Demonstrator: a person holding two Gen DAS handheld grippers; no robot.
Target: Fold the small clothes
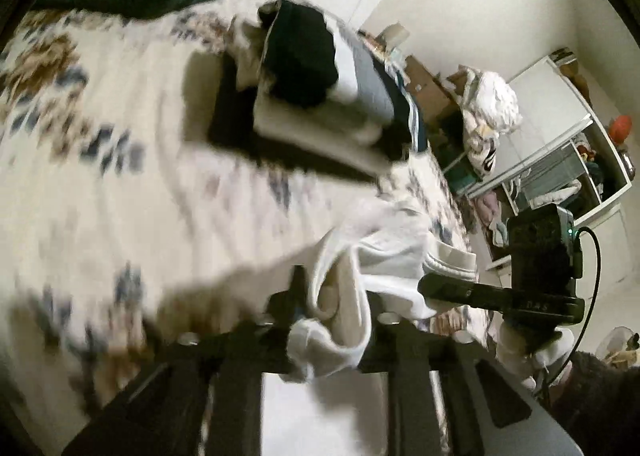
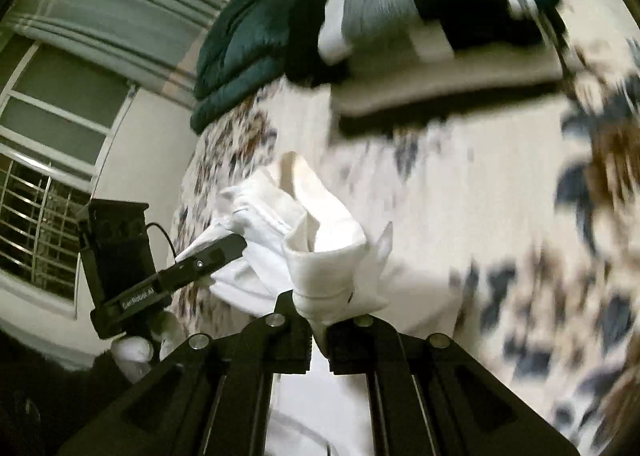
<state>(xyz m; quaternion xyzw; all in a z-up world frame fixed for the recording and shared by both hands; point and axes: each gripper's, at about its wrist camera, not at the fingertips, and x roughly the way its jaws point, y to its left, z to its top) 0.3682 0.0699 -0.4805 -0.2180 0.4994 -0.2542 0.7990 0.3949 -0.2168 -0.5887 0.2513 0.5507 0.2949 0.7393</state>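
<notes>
Soft white garment [image 2: 320, 240], crumpled, bunched between both jaw pairs: left gripper [image 1: 332, 320] and right gripper [image 2: 318, 332] clamped on its cloth.

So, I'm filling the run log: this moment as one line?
left tongs: shut on white garment | right tongs: shut on it | garment above patterned bedspread | folded stack behind

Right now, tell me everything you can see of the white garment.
The white garment is a small, soft piece of cloth, bunched and creased, with a ribbed, striped edge. It hangs between the two grippers above the patterned bedspread: the right gripper pinches one part, the left gripper another. Blur hides finer detail.
</notes>
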